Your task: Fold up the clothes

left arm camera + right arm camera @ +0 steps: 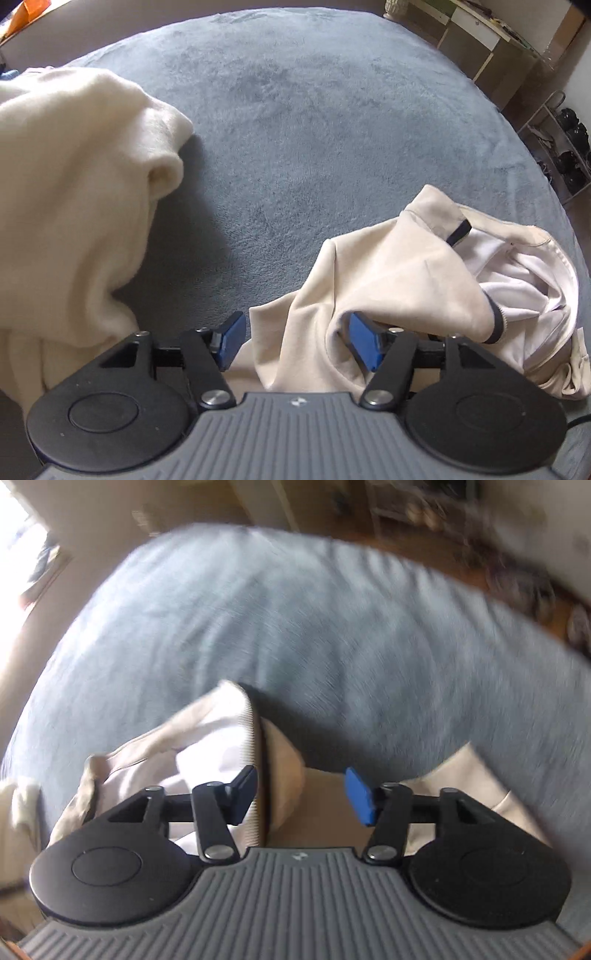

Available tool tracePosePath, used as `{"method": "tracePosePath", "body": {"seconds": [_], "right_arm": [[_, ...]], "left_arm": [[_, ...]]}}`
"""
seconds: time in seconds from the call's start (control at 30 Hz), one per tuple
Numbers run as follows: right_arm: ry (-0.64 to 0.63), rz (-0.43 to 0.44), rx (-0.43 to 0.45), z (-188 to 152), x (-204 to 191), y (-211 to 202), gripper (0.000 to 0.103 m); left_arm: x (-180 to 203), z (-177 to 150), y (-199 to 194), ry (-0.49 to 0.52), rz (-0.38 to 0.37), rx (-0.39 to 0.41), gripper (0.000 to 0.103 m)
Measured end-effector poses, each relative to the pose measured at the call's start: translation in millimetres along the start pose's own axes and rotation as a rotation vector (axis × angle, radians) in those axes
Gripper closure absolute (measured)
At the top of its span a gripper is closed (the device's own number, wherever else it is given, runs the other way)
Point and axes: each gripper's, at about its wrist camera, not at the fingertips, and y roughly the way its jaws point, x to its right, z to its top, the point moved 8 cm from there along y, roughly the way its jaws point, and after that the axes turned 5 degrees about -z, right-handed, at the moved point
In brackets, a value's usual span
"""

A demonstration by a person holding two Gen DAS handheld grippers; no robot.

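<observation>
Both grippers are over the bed and neither is gripping anything. The left gripper (297, 341) points steeply down with its blue-padded fingers (364, 341) spread wide; a loose flap of the crumpled beige zip-up jacket with pale lining and dark ribbed cuffs (399, 266) drapes over the right-hand finger, but the pads are not pinching it. That jacket lies bunched on the near part of the plush blue-grey bedcover (314, 122), lining showing, not yet flattened. To its left sits a heaped cream fleece garment (74, 177), well apart from the jacket, apparently waiting its turn. The right wrist view is blurred, yet the right gripper (303, 794) clearly has its fingers parted too, and the jacket's ribbed hem stands up in the gap, touching neither pad as far as I can tell. With both hands free above the same garment, my read is they're choosing fresh corners to spread it out flat before folding.
</observation>
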Motion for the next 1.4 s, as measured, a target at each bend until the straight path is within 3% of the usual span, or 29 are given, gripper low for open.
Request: {"method": "tracePosePath", "body": {"seconds": [0.07, 0.13, 0.23, 0.33, 0.4, 0.5, 0.63, 0.7, 0.77, 0.8, 0.83, 0.87, 0.93, 1.0, 1.23, 1.4], "right_arm": [[-0.106, 0.098, -0.013, -4, -35, -16, 0.043], [-0.175, 0.229, -0.089, -22, -77, -12, 0.043], [-0.327, 0.394, -0.195, -56, -148, 5, 0.043], [-0.497, 0.442, -0.219, -95, -206, 36, 0.043], [-0.58, 0.424, -0.221, -117, -228, 55, 0.043], [-0.667, 0.384, -0.194, -143, -248, 78, 0.043], [-0.694, 0.387, -0.125, -157, -250, 106, 0.043], [-0.693, 0.402, -0.1, -163, -252, 112, 0.043], [-0.692, 0.409, -0.077, -169, -253, 115, 0.043], [-0.693, 0.404, -0.065, -172, -252, 115, 0.045], [-0.687, 0.41, -0.061, -173, -251, 113, 0.053], [-0.668, 0.426, -0.068, -174, -249, 110, 0.06], [-0.622, 0.461, -0.087, -175, -245, 102, 0.085], [-0.566, 0.51, -0.116, -175, -240, 92, 0.09], [-0.464, 0.724, -0.129, -194, -245, 18, 0.093], [-0.487, 0.889, -0.144, -235, -278, -35, 0.093]], "left_arm": [[4, 7, -17, -0.045, -0.015, 0.025, 0.034], [13, 17, -25, -0.079, -0.051, 0.045, 0.034], [40, 28, -19, -0.101, -0.158, 0.045, 0.033], [84, 30, 16, -0.037, -0.269, -0.032, 0.031], [112, 23, 46, 0.023, -0.304, -0.106, 0.031], [142, 13, 82, 0.099, -0.292, -0.154, 0.031], [162, -3, 113, 0.169, -0.266, -0.141, 0.032], [164, -10, 125, 0.187, -0.232, -0.121, 0.04], [158, -15, 133, 0.174, -0.196, -0.098, 0.067], [153, -16, 134, 0.144, -0.188, -0.089, 0.076], [146, -16, 133, 0.106, -0.183, -0.079, 0.088], [140, -17, 132, 0.067, -0.179, -0.069, 0.095], [125, -14, 120, -0.017, -0.181, -0.017, 0.099], [112, -10, 100, -0.06, -0.161, 0.044, 0.099], [64, -3, 15, -0.102, -0.056, 0.232, 0.103], [12, -7, -41, -0.126, 0.06, 0.34, 0.103]]}}
